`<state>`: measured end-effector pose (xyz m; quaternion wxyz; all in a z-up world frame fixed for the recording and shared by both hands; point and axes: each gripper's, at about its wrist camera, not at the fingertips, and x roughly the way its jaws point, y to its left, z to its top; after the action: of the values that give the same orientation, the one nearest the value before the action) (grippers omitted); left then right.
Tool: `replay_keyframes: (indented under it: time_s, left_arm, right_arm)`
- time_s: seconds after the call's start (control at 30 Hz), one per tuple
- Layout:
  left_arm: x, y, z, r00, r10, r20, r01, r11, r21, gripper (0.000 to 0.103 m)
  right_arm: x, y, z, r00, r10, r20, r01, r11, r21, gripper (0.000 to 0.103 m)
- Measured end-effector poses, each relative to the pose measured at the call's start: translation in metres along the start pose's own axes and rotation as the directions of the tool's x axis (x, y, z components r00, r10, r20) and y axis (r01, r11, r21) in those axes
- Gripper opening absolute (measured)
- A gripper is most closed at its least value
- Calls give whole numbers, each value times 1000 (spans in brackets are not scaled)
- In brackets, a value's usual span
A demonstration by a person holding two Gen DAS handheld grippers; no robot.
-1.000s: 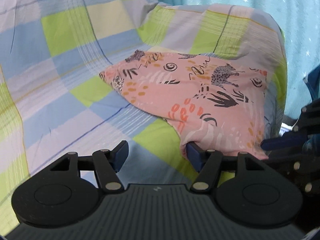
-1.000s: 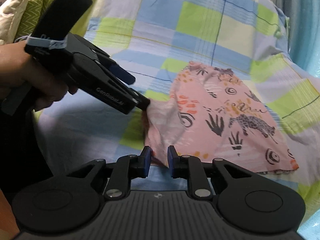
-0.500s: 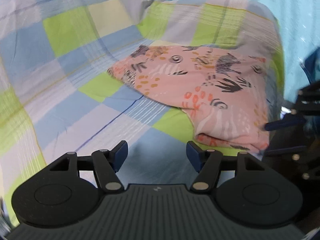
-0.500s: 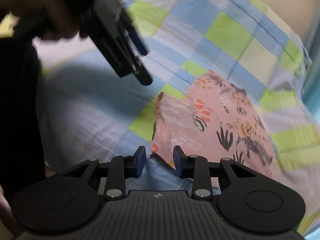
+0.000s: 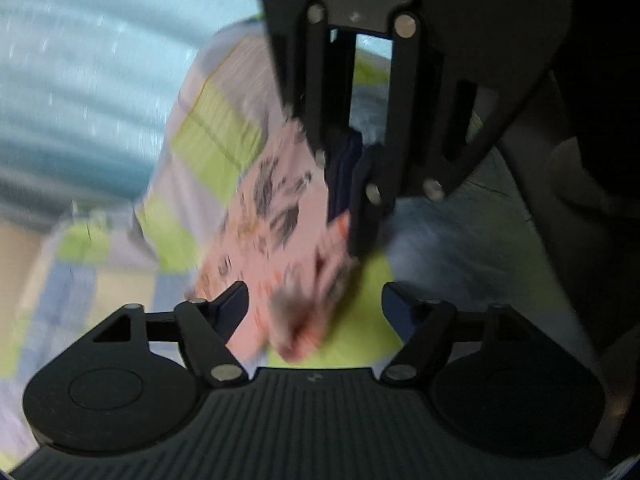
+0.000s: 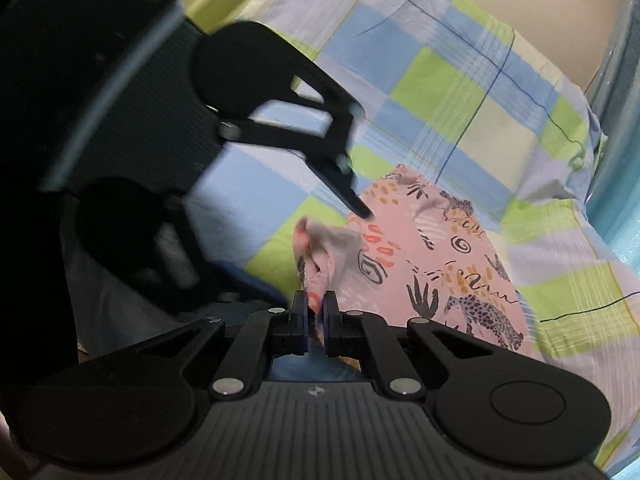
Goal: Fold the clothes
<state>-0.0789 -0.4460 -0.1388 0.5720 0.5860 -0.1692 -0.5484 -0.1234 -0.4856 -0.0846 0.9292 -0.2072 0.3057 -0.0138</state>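
The pink patterned garment point(image 6: 436, 264) lay on the checked bedsheet point(image 6: 460, 92), folded, with black leopard and leaf prints and orange spots across it. The right gripper point(image 6: 315, 312) was clenched on a bunched corner of that garment at its near left edge, the cloth rising in a crumpled peak between the 2 blue-padded fingers. The left gripper point(image 5: 314, 306) was released, its 2 fingers spread wide with the blurred pink cloth point(image 5: 280, 240) lying beyond the gap and not pinched. In the right wrist view, the left gripper reached in from the upper left, 1 fingertip point(image 6: 360, 210) just at the garment's far left edge. A teal curtain point(image 5: 92, 64) hung behind the bed.
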Motion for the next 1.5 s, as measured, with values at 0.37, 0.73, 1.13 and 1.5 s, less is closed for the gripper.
replay_keyframes:
  time_s: [0.37,0.73,1.13,1.5]
  left_arm:
    - [6,79,-18,993,-115,30,112,831,-544,5]
    - [-8,109,-30,991,-123,56,130,754,-644,5]
    - [-13,114,-40,996,-90,29,88,770,-632,3]
    - [-155,109,-92,986,-158,-53,91,776,-624,3]
  right_arm:
    - [7,-29,-10,997,-81,-18,79,994,-79,48]
    - [63,-76,-30,948,-313,-55,288,920,-267,35]
    - [57,-116,-58,922,-356,-154,284,890,-358,0]
    - [-67,-15,10,982,-93,-163,42,955,-294,0]
